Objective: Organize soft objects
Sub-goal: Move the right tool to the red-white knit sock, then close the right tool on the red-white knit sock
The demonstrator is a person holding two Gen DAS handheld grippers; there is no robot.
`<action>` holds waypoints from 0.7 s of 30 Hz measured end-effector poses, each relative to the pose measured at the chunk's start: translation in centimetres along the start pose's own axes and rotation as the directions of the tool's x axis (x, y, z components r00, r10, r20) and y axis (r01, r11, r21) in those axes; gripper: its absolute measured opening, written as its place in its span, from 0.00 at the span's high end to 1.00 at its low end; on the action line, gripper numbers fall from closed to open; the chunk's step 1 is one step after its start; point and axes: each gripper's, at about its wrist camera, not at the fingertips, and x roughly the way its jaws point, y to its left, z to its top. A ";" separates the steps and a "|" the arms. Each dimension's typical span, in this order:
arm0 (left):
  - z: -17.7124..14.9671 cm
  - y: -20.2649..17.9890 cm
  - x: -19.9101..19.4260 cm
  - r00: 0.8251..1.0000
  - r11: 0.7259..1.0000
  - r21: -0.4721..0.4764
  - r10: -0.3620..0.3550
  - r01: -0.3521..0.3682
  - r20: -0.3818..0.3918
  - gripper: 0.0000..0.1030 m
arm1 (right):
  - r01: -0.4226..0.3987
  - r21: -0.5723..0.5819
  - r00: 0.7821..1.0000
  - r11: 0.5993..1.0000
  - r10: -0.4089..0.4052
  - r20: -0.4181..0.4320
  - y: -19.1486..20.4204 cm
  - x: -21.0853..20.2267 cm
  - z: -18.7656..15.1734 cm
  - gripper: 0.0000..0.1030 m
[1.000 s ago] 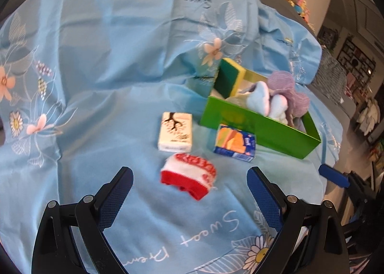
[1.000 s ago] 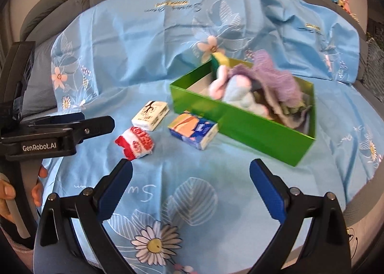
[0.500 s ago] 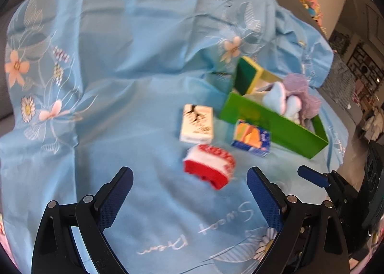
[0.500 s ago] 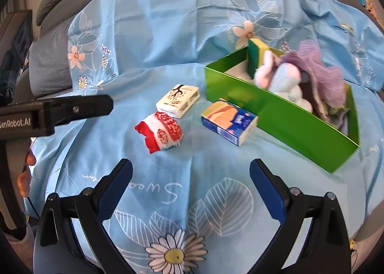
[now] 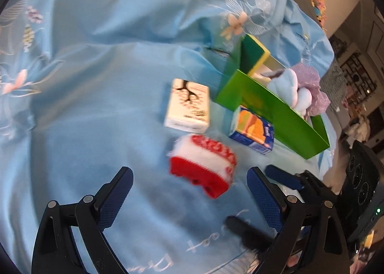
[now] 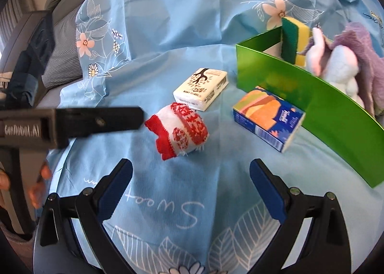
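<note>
Knitted red-white sock on smooth blue cloth; glossy green box.

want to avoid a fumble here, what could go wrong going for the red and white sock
Both grippers, left and right, are open and aimed at the sock, so they may collide.

The white tissue pack lies right behind the sock; a push could shove it.

The green box is already heaped, so the sock may spill out.
</note>
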 end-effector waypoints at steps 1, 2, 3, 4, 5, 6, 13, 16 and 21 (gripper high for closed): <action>0.1 -0.3 0.4 1.000 1.000 0.005 -0.003 0.003 -0.007 0.07 | -0.006 0.003 1.000 1.000 0.006 -0.004 0.0 0.4 0.2 0.06; 0.1 -0.5 0.8 1.000 1.000 0.009 0.002 -0.002 -0.012 0.07 | -0.011 0.005 1.000 1.000 0.011 -0.004 -0.1 0.5 0.3 0.06; 0.2 -0.9 1.3 1.000 1.000 0.025 0.012 -0.012 -0.020 0.07 | -0.015 0.006 1.000 1.000 0.015 -0.003 -0.1 0.7 0.4 0.06; 0.1 -1.2 1.6 1.000 0.999 0.039 0.018 -0.017 -0.024 0.07 | -0.015 0.006 1.000 1.000 0.015 -0.002 -0.2 0.7 0.4 0.06; 0.1 -1.5 1.8 0.999 0.998 0.052 0.023 -0.022 -0.025 0.07 | -0.015 0.003 1.000 1.000 0.015 -0.002 -0.2 0.9 0.5 0.06; 0.2 -1.7 1.9 0.999 0.998 0.062 0.023 -0.021 -0.026 0.07 | -0.015 0.001 1.000 1.000 0.015 -0.003 -0.2 1.0 0.6 0.07; 0.4 -2.4 2.3 0.999 0.995 0.100 0.027 -0.023 -0.036 0.07 | -0.030 -0.006 1.000 1.000 0.030 -0.007 -0.2 1.5 1.1 0.10; 0.6 -2.5 2.5 0.999 0.994 0.105 0.021 -0.017 -0.040 0.07 | -0.037 -0.011 0.999 0.999 0.037 -0.012 -0.2 1.8 1.2 0.13; 0.6 -2.3 2.7 0.999 0.996 0.089 0.012 -0.007 -0.048 0.07 | -0.064 -0.008 0.998 0.998 0.064 -0.017 -0.1 2.1 1.3 0.15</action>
